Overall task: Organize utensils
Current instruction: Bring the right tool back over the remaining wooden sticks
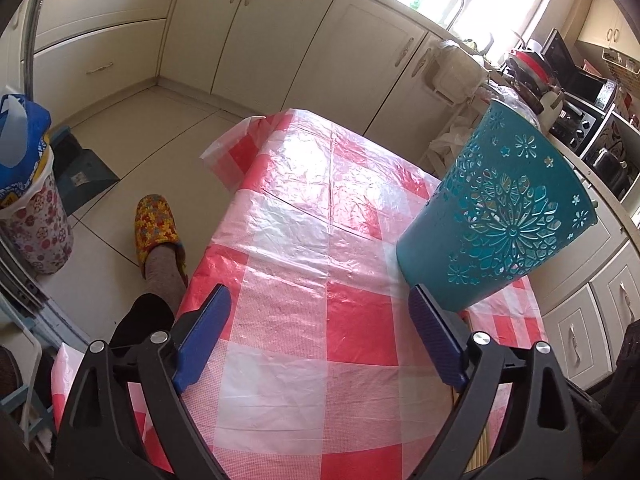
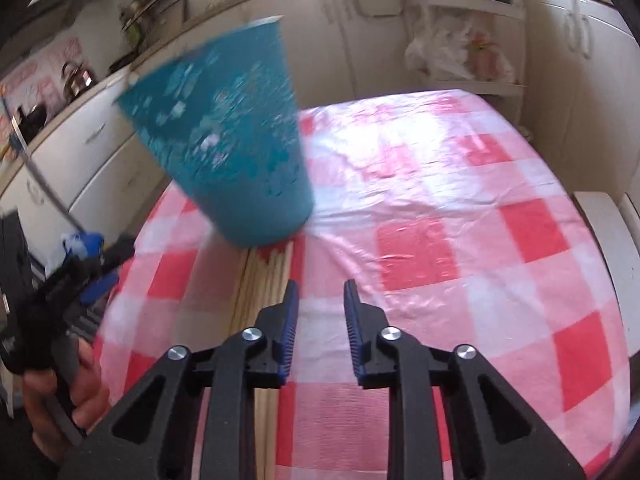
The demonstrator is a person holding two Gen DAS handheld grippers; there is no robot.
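A teal perforated holder (image 1: pixel 496 208) stands on the red-and-white checked tablecloth (image 1: pixel 300 240); it also shows in the right wrist view (image 2: pixel 228 140), blurred. A bundle of pale wooden sticks (image 2: pixel 262 280) lies flat on the cloth, running from the holder's base toward me; a bit of it shows in the left wrist view (image 1: pixel 480 452). My left gripper (image 1: pixel 320 316) is open wide and empty, its right finger close to the holder's base. My right gripper (image 2: pixel 320 304) is open and empty, hovering just right of the sticks.
The person's left hand and the left gripper body (image 2: pixel 60 320) are at the table's left edge. A slippered foot (image 1: pixel 156 232) and a floral bin (image 1: pixel 32 208) are on the floor. Cabinets (image 1: pixel 280 40) ring the room. A white shelf with bags (image 2: pixel 460 48) stands beyond the table.
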